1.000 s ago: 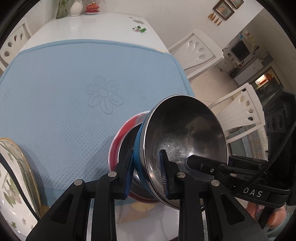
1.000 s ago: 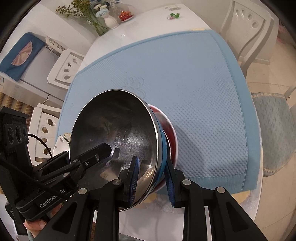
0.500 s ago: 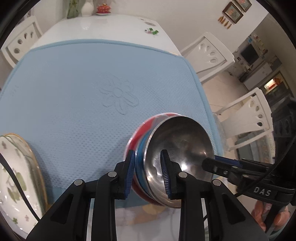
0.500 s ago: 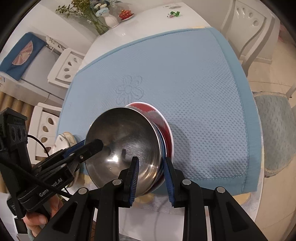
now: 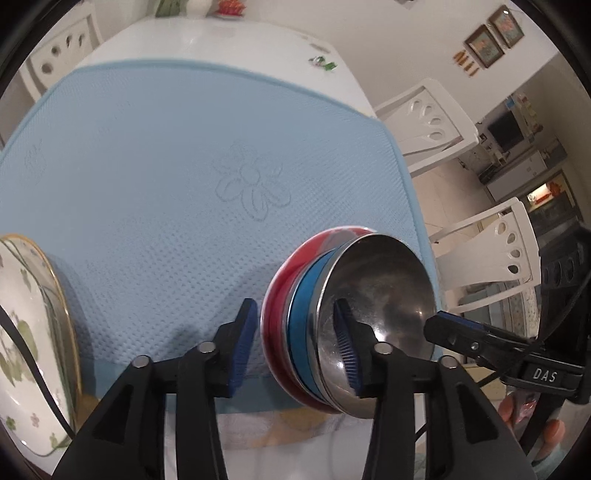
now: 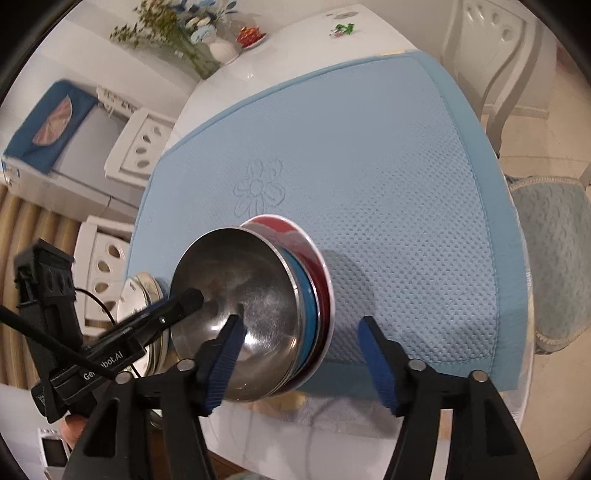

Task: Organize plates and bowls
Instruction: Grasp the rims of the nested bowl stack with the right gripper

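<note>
Bowls (image 5: 351, 325) nested, stack tilted, mouths facing sideways, resting on mat (image 5: 147, 184).

We are looking at a light blue dimpled mat (image 5: 155, 177) with an embossed flower (image 5: 253, 190), lying across the near end of a glossy white table (image 5: 207, 40) and reaching its near edge. At the table's far edge we are seeing a white vase of greenery and blue flowers (image 6: 192, 40) beside a small red dish (image 6: 251, 36). White cut-out chairs (image 5: 432, 125) are standing around the table's sides.
</note>
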